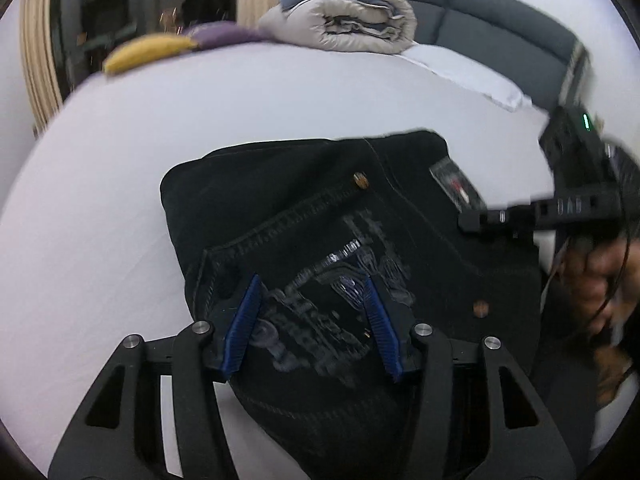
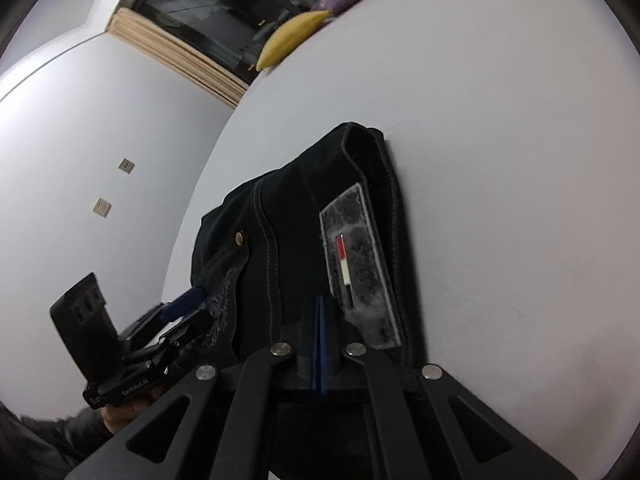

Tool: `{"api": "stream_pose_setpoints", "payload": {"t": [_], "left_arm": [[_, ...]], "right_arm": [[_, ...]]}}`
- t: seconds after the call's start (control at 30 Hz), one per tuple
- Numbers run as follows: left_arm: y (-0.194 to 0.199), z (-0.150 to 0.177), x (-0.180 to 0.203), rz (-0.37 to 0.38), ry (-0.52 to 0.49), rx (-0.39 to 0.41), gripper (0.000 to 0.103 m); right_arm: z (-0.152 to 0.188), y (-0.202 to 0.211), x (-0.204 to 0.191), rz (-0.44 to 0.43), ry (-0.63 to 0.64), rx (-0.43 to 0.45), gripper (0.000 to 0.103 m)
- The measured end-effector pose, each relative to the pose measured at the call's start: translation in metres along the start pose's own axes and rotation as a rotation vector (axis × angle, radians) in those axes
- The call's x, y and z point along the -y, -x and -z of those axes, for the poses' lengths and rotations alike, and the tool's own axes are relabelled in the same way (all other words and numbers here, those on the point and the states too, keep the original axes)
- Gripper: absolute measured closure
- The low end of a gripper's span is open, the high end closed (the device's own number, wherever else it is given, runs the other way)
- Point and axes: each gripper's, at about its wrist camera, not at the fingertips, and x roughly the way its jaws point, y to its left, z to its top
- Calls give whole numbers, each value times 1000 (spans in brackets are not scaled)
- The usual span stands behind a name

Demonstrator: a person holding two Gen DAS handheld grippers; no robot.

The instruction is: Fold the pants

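Black, thick stitched denim pants (image 1: 320, 240) look heavy and stiff, so my right gripper (image 2: 319, 344) pinches their waistband beside the patch while my left gripper (image 1: 312, 320) gapes over the pocket.

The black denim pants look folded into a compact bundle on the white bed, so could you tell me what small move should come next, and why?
Probably lower the open left tongs to press the black denim pants flat on the white bed sheet. The bundle looks puffy at its folded edge, and the right tongs, apparently shut with nothing visibly between them, sit beside the grey waistband patch.
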Motion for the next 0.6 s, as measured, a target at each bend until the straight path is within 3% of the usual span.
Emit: {"api": "stream_pose_setpoints", "payload": {"t": [0.13,0.3,0.5,0.57,0.6], "left_arm": [[18,24,33,-101,-192,43,52],[20,52,59,-211,-355,113,52],[14,56,60,-210,-367,121,52],[24,47,53,-161,-317,103,51],[38,44,45,-127,-278,112,50]], "right_arm": [[6,2,4,4,-13,14,103],[9,3,3,30,9,25,103],[10,3,-1,45,20,30,103],[9,6,-11,62,29,26,103],[8,11,-15,64,24,31,97]]}}
